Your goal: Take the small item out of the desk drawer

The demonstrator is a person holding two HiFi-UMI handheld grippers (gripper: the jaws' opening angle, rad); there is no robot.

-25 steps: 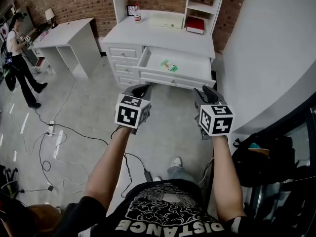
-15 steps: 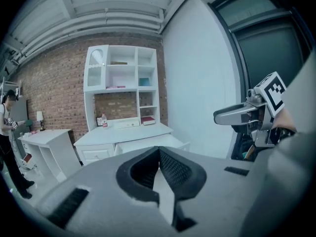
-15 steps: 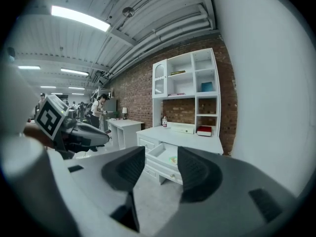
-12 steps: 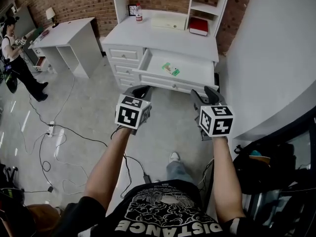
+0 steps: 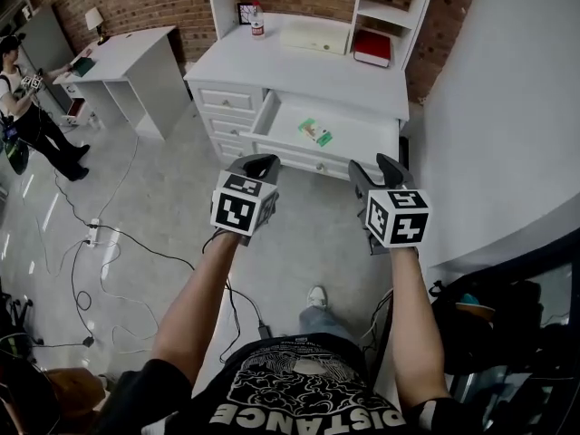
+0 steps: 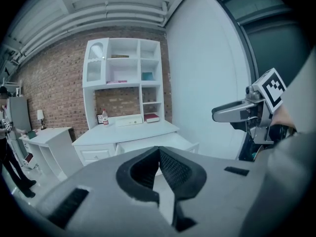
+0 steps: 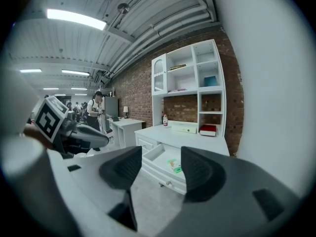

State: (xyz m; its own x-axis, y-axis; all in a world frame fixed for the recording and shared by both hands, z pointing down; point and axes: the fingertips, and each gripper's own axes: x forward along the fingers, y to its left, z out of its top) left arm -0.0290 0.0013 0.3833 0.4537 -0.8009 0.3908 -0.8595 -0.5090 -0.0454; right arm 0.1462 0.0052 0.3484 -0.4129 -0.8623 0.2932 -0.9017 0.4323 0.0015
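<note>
Off-task stuff, head view: red book (image 5: 372, 49) at 1 o'clock, lying flat in the bottom cubby of the shelf unit (image 5: 388, 12). Bottle (image 5: 257, 22) at 12, with a dark frame (image 5: 244, 13) just beside it. Flat white box (image 5: 314, 36) sits between the bottle and the book. Brick wall (image 5: 154, 3) is behind. Side table (image 5: 127, 60) at 10, lamp (image 5: 94, 18) on its far corner. Person (image 5: 32, 107) stands at 9. Cables (image 5: 100, 270) looped on the floor at 8, power strip (image 5: 91, 234) among them. Black bag (image 5: 489, 324) at 4.
</note>
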